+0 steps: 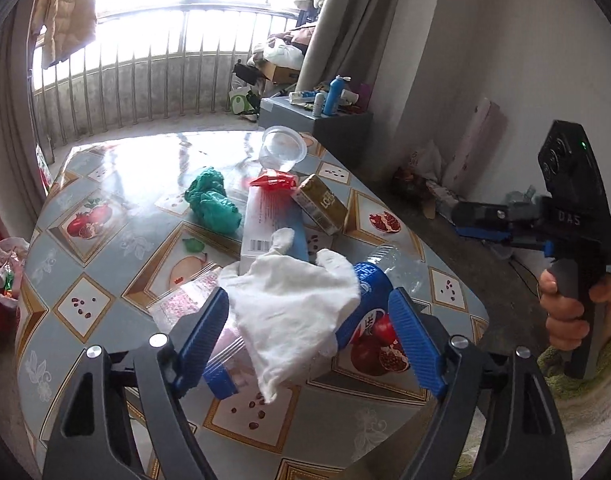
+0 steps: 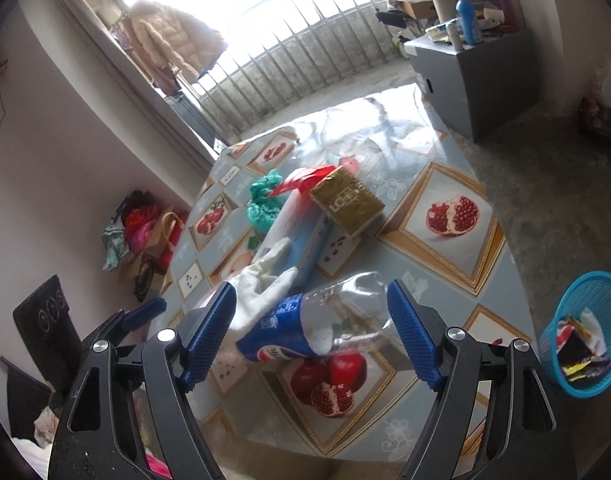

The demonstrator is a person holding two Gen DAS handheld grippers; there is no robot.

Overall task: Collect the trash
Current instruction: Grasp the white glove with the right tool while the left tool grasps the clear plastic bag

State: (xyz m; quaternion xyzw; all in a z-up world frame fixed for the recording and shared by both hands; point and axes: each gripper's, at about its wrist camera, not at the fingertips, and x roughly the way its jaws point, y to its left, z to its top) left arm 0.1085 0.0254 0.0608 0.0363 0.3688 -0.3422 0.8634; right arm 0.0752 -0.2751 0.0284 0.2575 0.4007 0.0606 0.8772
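Note:
Trash lies on the fruit-patterned table (image 1: 105,184): a white crumpled tissue (image 1: 293,300), a clear plastic bottle with blue label (image 1: 371,292), a zip bag (image 1: 193,304), a white-blue box (image 1: 265,220), a gold box (image 1: 319,204), a green bag (image 1: 211,200), a red wrapper (image 1: 275,180) and a clear cup (image 1: 282,148). My left gripper (image 1: 309,332) is open around the tissue and bottle. My right gripper (image 2: 311,328) is open around the bottle (image 2: 317,328); the tissue (image 2: 261,284) is by its left finger. The blue trash basket (image 2: 585,336) stands on the floor at right.
A grey cabinet (image 1: 317,120) with bottles stands behind the table. A balcony railing (image 1: 145,80) is at the back. Bags lie on the floor at left (image 2: 145,232). The table's right edge (image 2: 513,248) drops to bare floor.

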